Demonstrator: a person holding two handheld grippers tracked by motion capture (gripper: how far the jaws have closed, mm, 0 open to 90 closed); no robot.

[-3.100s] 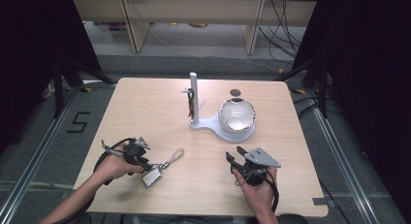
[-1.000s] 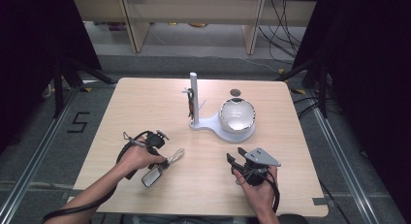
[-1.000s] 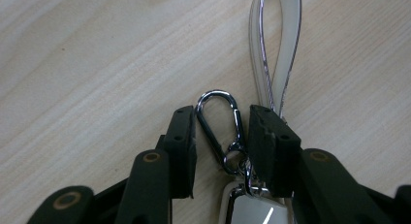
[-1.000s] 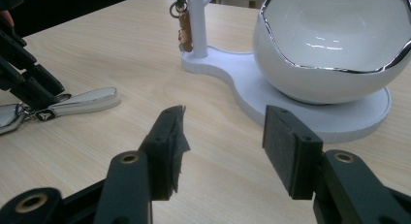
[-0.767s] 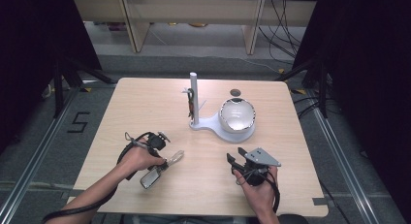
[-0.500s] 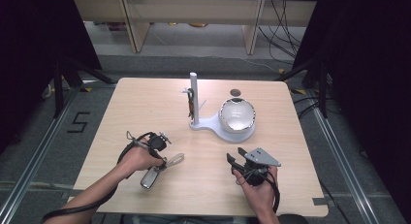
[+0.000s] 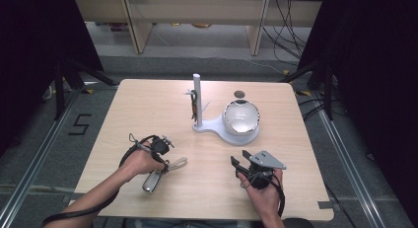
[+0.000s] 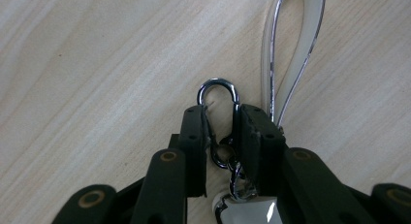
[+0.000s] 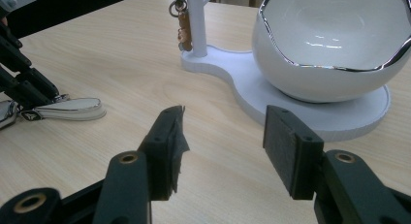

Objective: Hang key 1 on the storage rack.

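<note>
A keychain lies on the table's near left: a silver fob [image 7: 152,182], a white chrome-edged loop [image 7: 178,163] and a small metal clasp [image 8: 218,80]. My left gripper [image 7: 161,164] points down at it. In the left gripper view its jaws [image 8: 220,132] are closed on both sides of the clasp, with the white loop [image 8: 303,44] beside them. My right gripper [image 7: 240,165] rests open near the front right, with nothing between its fingers [image 9: 225,136]. It faces a white stand [image 7: 217,127] that carries a shiny bowl [image 7: 241,117].
The stand's upright post [image 7: 197,97] has a second keychain [image 7: 195,103] hanging on a hook, also seen in the right gripper view [image 9: 183,30]. A dark round hole [image 7: 240,94] marks the table behind the bowl. Shelving stands beyond the far edge.
My left hand moved right to the keychain and lowered its jaws onto the clasp. The right gripper has stayed still and open.
</note>
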